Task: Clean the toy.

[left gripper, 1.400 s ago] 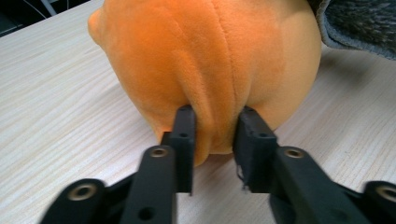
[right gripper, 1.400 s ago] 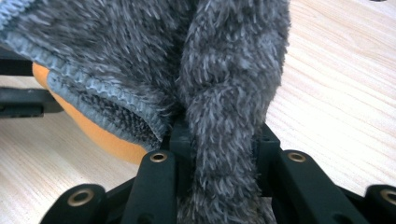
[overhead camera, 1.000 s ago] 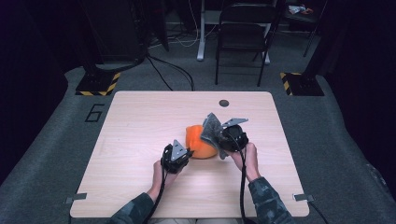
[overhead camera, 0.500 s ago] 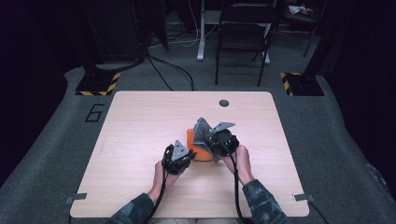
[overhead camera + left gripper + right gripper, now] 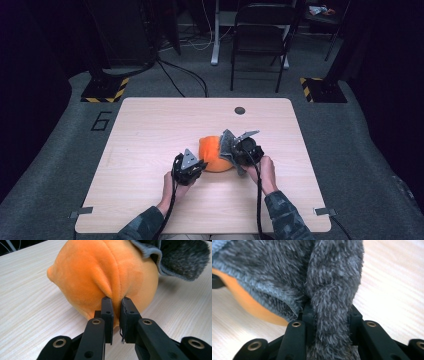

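- The orange plush (image 5: pixel 214 155) lies mid-worktop (image 5: pixel 150 130).
- Left gripper (image 5: pixel 116 315) pinches a fold on its near-left side.
- Right gripper (image 5: pixel 329 312) clamps the grey fuzzy sock (image 5: pixel 294 277) at its right, opening facing the plush.

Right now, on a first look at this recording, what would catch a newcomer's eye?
The bright orange plush toy at the middle of the pale wooden table stands out first. The left hand-held gripper pinches a fold of its orange fabric, while the right hand-held gripper clamps a fuzzy grey cloth that drapes over the toy's right side.
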Demonstrator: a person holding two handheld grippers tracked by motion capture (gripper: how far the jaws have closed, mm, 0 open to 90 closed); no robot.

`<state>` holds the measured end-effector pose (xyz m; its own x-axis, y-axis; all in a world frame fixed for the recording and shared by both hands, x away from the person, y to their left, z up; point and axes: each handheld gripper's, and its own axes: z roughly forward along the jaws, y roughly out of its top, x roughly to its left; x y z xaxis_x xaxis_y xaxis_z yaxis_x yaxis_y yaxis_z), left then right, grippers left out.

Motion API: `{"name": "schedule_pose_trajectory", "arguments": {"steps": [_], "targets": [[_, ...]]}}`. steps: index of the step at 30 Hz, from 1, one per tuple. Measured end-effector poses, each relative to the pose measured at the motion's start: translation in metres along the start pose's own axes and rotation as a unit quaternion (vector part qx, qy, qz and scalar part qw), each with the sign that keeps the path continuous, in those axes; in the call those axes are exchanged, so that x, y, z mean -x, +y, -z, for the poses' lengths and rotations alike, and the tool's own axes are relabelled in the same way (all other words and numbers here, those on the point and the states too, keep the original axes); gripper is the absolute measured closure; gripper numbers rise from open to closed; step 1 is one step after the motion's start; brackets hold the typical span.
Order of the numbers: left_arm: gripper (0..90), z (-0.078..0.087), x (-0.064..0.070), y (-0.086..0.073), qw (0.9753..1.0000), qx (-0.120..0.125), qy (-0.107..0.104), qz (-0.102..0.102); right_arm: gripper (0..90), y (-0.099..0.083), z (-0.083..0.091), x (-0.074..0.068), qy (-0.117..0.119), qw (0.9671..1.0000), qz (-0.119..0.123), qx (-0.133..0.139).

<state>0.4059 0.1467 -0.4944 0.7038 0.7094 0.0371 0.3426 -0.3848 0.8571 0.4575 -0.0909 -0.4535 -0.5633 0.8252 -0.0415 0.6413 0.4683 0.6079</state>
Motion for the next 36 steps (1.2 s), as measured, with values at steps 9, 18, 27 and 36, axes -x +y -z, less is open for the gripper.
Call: {"name": "schedule_pose_trajectory", "arguments": {"steps": [9, 18, 27, 36], "targets": [[82.0, 0.000, -0.001, -0.001, 1.0000, -0.002, -0.001, 0.002, 68.4, -0.011, -0.016, 0.013, -0.013, 0.9991, -0.021, -0.035], [81.8, 0.001, -0.005, -0.002, 1.0000, 0.002, 0.001, 0.003, 68.7, -0.017, -0.026, 0.024, -0.022, 0.9971, -0.035, -0.064], [81.7, 0.000, -0.005, -0.002, 1.0000, 0.002, -0.001, -0.002, 68.8, 0.008, 0.024, 0.010, 0.001, 0.9989, -0.022, 0.040], [81.5, -0.001, -0.002, -0.002, 0.9999, -0.002, -0.002, -0.012, 68.0, 0.019, 0.020, -0.043, 0.013, 0.9957, 0.077, 0.050]]}}
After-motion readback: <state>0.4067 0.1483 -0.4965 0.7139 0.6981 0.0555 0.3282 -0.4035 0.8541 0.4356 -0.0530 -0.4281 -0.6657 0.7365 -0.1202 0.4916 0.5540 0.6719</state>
